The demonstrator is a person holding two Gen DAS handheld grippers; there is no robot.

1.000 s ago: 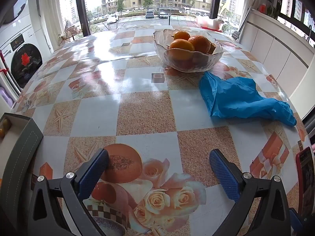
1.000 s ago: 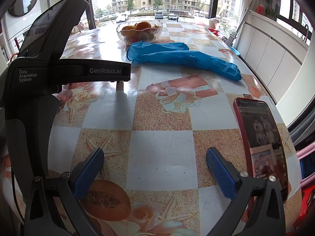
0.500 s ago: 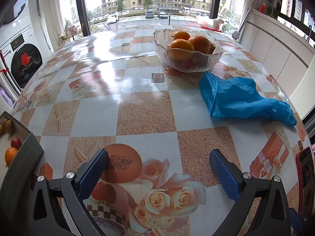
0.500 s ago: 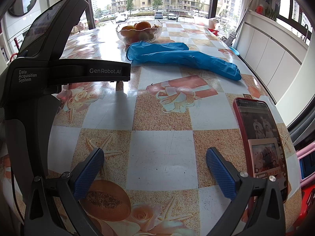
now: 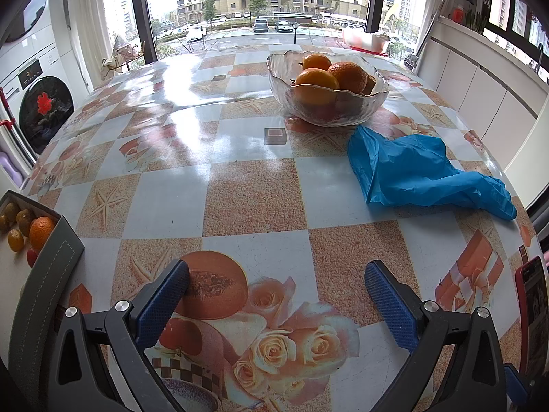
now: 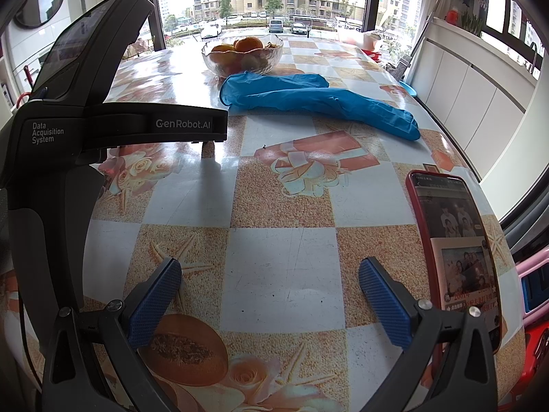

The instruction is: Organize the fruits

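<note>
A glass bowl (image 5: 372,106) (image 6: 274,55) with several oranges (image 5: 348,75) stands far across the patterned table. At the left edge, a grey box (image 5: 44,274) holds an orange (image 5: 40,232) and small fruits. My left gripper (image 5: 276,295) hovers open over the near table, nothing between its blue pads. My right gripper (image 6: 269,297) is open too, low over the table, empty. The left gripper's black body (image 6: 85,123) fills the left of the right wrist view.
A crumpled blue glove (image 5: 422,175) (image 6: 308,98) lies in front of the bowl. A red-cased phone (image 6: 453,250) (image 5: 533,312) lies near the table's right edge. White cabinets (image 5: 487,92) line the right; a washing machine (image 5: 37,103) stands at left.
The grey box at the left has come further into the left wrist view, now showing an orange and small fruits inside. Both grippers stay still and open.
</note>
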